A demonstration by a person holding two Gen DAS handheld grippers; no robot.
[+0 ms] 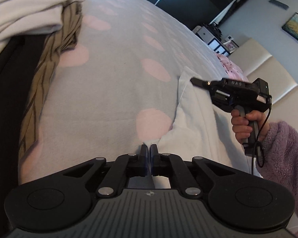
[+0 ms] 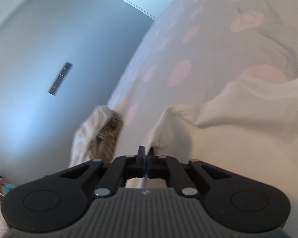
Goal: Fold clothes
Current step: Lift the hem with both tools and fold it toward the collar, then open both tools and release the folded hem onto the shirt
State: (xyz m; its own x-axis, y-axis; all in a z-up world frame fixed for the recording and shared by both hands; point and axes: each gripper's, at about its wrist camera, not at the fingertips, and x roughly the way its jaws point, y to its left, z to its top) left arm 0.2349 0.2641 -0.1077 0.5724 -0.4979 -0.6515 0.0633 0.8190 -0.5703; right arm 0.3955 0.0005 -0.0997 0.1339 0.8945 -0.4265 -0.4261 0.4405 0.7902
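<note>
A pale white garment [image 1: 190,127] lies spread on the bed at the right of the left wrist view. My left gripper [image 1: 149,148] is shut on its near corner, the cloth pinched between the pads. My right gripper [image 1: 193,80], held by a hand in a fluffy purple sleeve [image 1: 284,158], touches the garment's far corner. In the right wrist view that gripper [image 2: 146,151] is shut on a raised fold of the same white garment [image 2: 238,119], which trails off to the right.
The bedspread [image 1: 113,83] is pale blue with pink dots. A pile of clothes sits at the left: white cloth [image 1: 29,10], a tan striped piece [image 1: 49,59], a black piece [image 1: 8,79]; the same pile [image 2: 97,132] shows blurred. A beige headboard [image 1: 268,69] stands to the right.
</note>
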